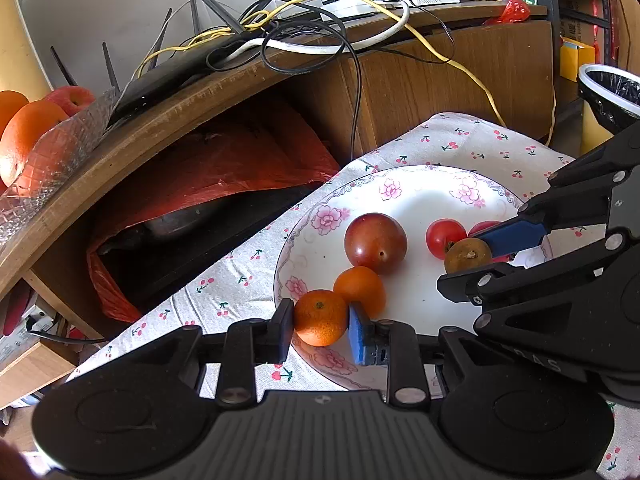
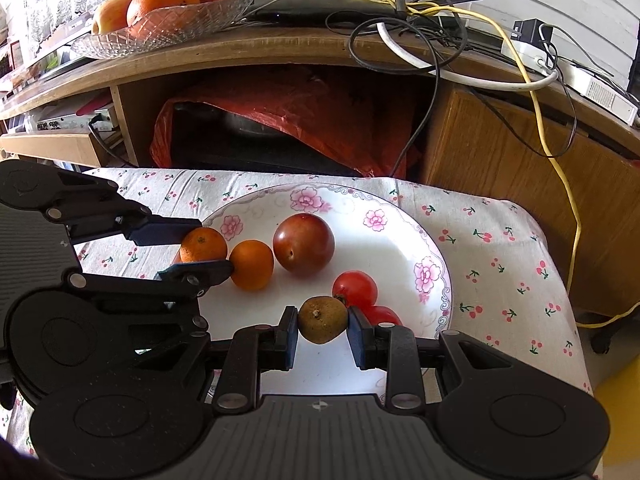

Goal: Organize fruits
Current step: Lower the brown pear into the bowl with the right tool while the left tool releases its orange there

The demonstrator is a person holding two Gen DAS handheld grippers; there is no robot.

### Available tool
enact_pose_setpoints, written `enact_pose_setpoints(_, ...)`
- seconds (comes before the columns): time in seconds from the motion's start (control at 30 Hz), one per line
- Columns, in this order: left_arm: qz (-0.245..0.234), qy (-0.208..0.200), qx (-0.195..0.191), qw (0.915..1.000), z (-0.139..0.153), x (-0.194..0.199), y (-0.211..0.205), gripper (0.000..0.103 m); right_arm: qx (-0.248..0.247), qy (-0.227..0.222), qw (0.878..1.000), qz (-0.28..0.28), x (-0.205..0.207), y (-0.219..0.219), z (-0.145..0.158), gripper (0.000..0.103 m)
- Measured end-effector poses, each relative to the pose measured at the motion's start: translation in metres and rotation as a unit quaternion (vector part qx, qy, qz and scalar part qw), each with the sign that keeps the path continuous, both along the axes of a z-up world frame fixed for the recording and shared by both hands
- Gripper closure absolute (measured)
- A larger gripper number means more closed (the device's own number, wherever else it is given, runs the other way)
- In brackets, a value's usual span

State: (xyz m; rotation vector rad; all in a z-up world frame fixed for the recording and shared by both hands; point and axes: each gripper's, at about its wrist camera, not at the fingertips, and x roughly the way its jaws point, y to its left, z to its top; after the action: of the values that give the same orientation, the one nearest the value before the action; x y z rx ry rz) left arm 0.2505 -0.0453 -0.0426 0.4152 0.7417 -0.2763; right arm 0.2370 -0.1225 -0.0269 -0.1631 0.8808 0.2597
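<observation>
Fruit sits on the flowered plate [image 2: 434,256]. Left gripper [image 1: 320,322] squeezes a small orange [image 1: 320,317] at the plate's left rim. Right gripper [image 2: 323,325] squeezes a brown fruit [image 2: 322,319], half hiding one red tomato [image 2: 382,315] near the right rim.

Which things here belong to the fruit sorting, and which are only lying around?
Belonging to the job:
- small orange in the left gripper
- brown fruit in the right gripper
- second orange, plum, red tomatoes
- flowered plate

Lying about:
- cables
- red plastic bag
- glass fruit bowl
</observation>
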Motion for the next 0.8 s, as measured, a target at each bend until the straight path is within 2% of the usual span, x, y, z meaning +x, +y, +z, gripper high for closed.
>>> enact_pose_setpoints(0.3,-0.001,-0.003,0.005,1.0000,-0.0002,-0.0012,-0.0013,0.065,-0.001,-0.006,1.000,-0.004,-0.0032,0.0003,0.0005,0.078)
enact_pose_setpoints(0.53,-0.004,-0.010,0.011,0.9999,0.0007,-0.0036,-0.0035,0.058,0.000,-0.018,1.000,-0.012,-0.0051,-0.0020,0.0030,0.077)
enact_pose_setpoints(0.8,0.000,-0.014,0.009,0.9999,0.0046,-0.0052,-0.0011,0.055,0.002,-0.027,0.999,-0.019,-0.0062,-0.0050,0.0066,0.074)
